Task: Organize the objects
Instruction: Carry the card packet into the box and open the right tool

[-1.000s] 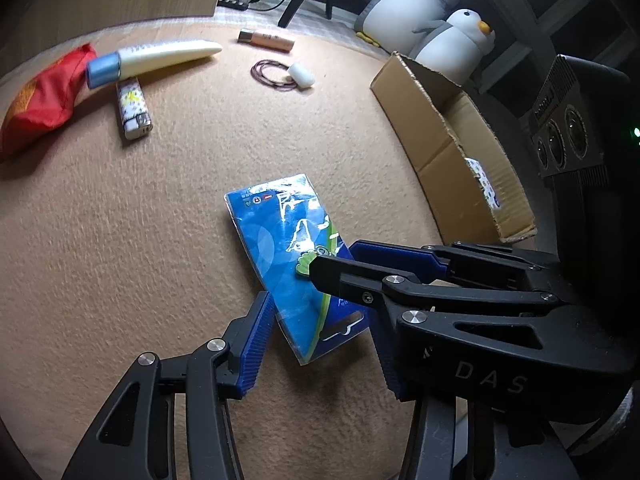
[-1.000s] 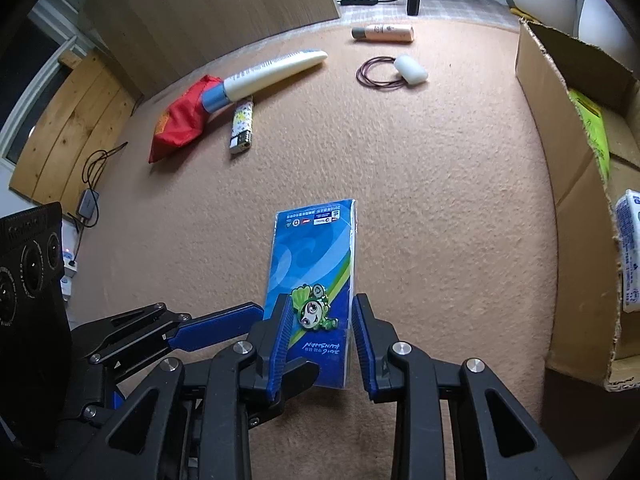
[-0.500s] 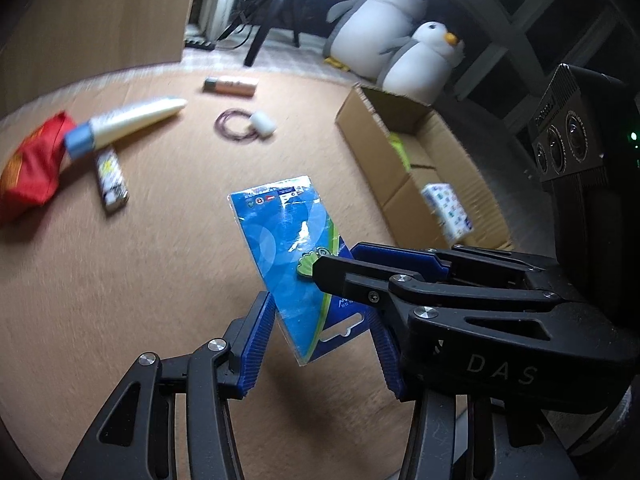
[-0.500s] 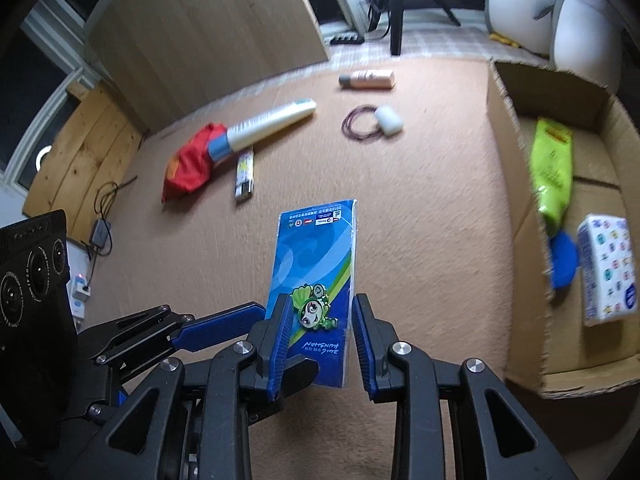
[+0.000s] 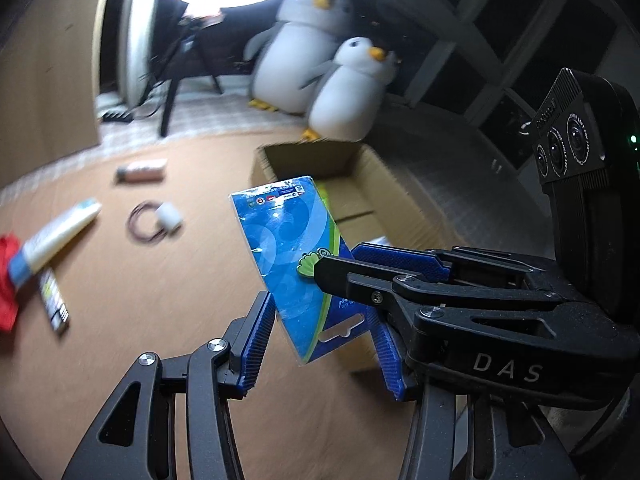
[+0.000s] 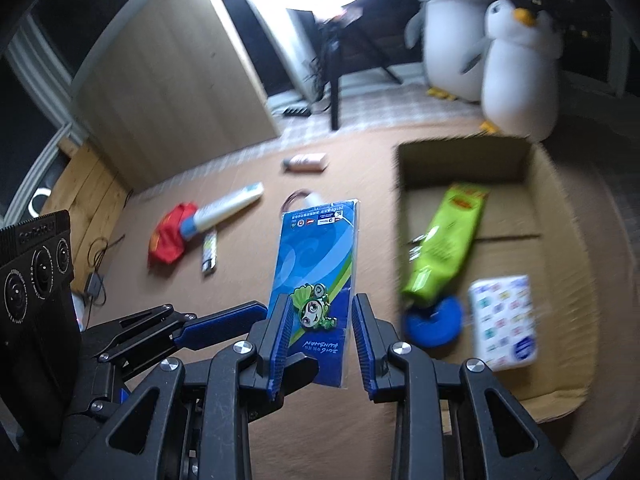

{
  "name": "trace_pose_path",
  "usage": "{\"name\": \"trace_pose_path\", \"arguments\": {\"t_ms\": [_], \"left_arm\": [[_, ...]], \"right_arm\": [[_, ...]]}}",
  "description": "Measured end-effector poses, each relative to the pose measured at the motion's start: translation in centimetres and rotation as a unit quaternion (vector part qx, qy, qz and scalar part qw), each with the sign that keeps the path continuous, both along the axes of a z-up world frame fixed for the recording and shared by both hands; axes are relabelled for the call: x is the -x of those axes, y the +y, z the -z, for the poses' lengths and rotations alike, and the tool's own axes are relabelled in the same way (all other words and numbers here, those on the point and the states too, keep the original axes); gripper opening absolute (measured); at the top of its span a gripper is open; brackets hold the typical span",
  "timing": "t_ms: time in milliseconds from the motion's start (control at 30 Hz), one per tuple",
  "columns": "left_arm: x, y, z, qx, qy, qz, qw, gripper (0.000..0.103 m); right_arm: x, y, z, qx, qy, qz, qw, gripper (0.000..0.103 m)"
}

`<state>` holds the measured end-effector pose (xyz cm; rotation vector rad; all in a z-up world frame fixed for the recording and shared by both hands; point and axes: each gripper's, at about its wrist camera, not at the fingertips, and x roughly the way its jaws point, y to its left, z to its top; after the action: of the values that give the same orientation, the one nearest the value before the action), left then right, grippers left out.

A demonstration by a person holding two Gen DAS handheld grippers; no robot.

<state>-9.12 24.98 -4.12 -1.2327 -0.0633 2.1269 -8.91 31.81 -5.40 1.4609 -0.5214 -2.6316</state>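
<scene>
Right gripper (image 6: 320,340) clenched on blue card pack (image 6: 316,272), left gripper (image 5: 320,340) released alongside; cardboard box (image 6: 560,396) holds three items, five on carpet (image 6: 240,280).

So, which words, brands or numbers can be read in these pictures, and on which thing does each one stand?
"DAS": on the black body of the right gripper, seen in the left wrist view.
"KUNSHAN", upside down, with a line beside it that seems to begin "2016": on the blue card package.
Small logos at the package's top edge: too small to read.
Print on the green packet, tissue pack and lighter: blurred.
</scene>
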Motion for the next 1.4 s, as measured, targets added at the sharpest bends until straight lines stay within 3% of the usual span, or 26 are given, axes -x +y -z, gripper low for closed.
{"name": "trace_pose_path", "arguments": {"t_ms": [367, 600, 667, 700, 733, 800, 833, 1133, 1400], "left_arm": [[2.8, 8.4, 0.2, -0.008, 0.003, 0.044, 0.999, 0.052], [3.9, 11.4, 1.3, 0.001, -0.002, 0.057, 0.9984, 0.052], [4.1, 11.9, 1.6, 0.008, -0.005, 0.06, 0.9981, 0.054], [4.2, 12.0, 1.8, 0.01, -0.007, 0.06, 0.9982, 0.063], [4.3, 12.0, 1.9, 0.012, -0.005, 0.057, 0.9983, 0.066], [4.4, 11.9, 1.9, 0.014, -0.003, 0.057, 0.9982, 0.067], [4.4, 11.8, 2.0, 0.015, -0.002, 0.057, 0.9982, 0.067], [4.3, 9.3, 1.7, 0.02, 0.003, 0.046, 0.9987, 0.067], [4.9, 4.6, 1.7, 0.037, 0.001, 0.017, 0.9992, 0.066]], "right_arm": [[0.4, 8.0, -0.2, -0.011, 0.002, 0.053, 0.999, 0.028], [0.5, 10.8, 0.7, -0.015, -0.008, 0.069, 0.997, 0.028], [0.6, 11.2, 0.9, -0.013, -0.01, 0.067, 0.998, 0.028], [0.6, 11.4, 1.0, -0.012, -0.012, 0.064, 0.998, 0.028], [0.7, 11.5, 1.1, -0.011, -0.014, 0.063, 0.998, 0.029], [0.7, 11.7, 1.3, -0.018, -0.018, 0.07, 0.997, 0.046], [0.7, 11.8, 1.3, -0.02, -0.016, 0.075, 0.997, 0.048], [0.6, 11.0, 1.5, -0.017, -0.017, 0.081, 0.996, 0.052], [0.0, 9.5, 1.3, 0.002, -0.009, 0.084, 0.996, 0.054]]}}
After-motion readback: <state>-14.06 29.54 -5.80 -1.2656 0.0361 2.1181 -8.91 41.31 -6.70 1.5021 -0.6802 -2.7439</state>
